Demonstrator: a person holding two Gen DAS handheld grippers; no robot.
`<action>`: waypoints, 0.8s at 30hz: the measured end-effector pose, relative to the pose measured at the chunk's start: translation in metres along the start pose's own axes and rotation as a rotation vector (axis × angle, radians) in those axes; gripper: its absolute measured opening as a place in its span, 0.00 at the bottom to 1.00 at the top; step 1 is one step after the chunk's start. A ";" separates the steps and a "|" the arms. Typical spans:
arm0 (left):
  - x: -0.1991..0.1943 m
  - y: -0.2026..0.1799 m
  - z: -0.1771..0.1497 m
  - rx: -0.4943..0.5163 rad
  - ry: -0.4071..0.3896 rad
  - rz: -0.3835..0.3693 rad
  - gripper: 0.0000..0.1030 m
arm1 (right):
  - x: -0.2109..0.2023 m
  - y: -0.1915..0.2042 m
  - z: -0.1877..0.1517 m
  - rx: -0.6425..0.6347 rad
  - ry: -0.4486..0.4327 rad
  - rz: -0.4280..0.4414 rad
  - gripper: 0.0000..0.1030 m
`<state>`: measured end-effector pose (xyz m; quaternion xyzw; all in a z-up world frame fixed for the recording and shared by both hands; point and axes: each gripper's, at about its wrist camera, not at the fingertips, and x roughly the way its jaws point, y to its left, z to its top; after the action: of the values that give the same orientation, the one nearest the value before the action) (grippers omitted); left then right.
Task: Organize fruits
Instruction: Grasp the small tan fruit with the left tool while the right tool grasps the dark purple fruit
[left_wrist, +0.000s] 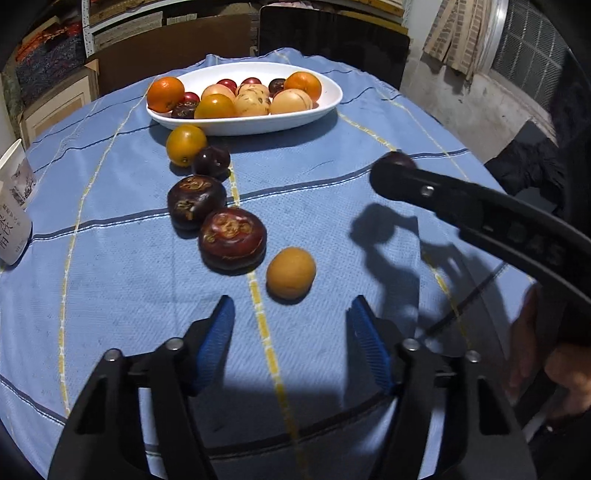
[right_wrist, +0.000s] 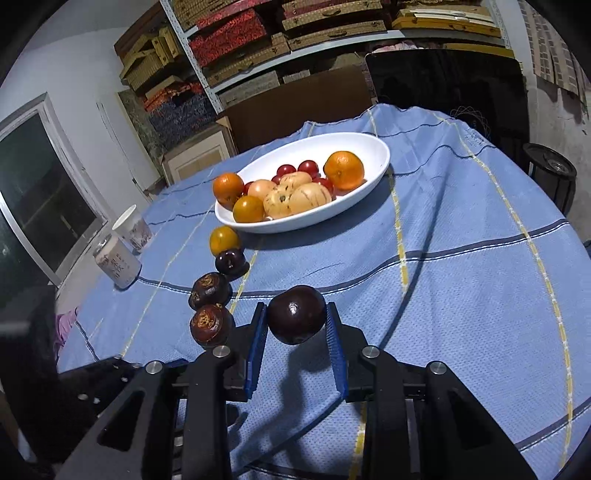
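A white oval dish (left_wrist: 325, 105) (right_wrist: 376, 146) at the far side of the table holds oranges, pale fruits and small red ones. On the cloth a line of loose fruit runs toward me: an orange (left_wrist: 185, 144), a dark plum (left_wrist: 211, 160), two dark brown fruits (left_wrist: 195, 199) (left_wrist: 232, 237) and a tan fruit (left_wrist: 291, 272). My left gripper (left_wrist: 291, 332) is open, just short of the tan fruit. My right gripper (right_wrist: 297, 332) is shut on a dark plum (right_wrist: 296, 319) and holds it above the cloth; it also shows in the left wrist view (left_wrist: 397, 160).
A blue striped cloth (left_wrist: 110, 295) covers the round table. A can (right_wrist: 117, 266) and a paper cup (right_wrist: 132, 229) stand at the left edge. Shelves with boxes and a dark chair back (right_wrist: 443, 85) lie behind the table.
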<state>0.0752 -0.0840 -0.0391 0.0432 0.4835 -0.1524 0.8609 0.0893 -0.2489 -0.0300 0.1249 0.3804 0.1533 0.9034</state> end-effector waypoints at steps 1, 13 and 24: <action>0.001 -0.002 0.002 -0.006 -0.004 0.002 0.55 | -0.001 -0.001 0.000 0.003 -0.001 0.001 0.31; 0.003 0.001 0.010 -0.028 -0.005 -0.003 0.27 | -0.002 -0.007 -0.001 0.018 -0.001 -0.001 0.31; -0.039 0.046 0.017 -0.044 -0.070 0.050 0.26 | -0.011 0.011 0.000 -0.020 -0.021 0.036 0.31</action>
<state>0.0839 -0.0351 -0.0008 0.0312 0.4552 -0.1216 0.8815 0.0804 -0.2425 -0.0189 0.1241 0.3670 0.1720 0.9057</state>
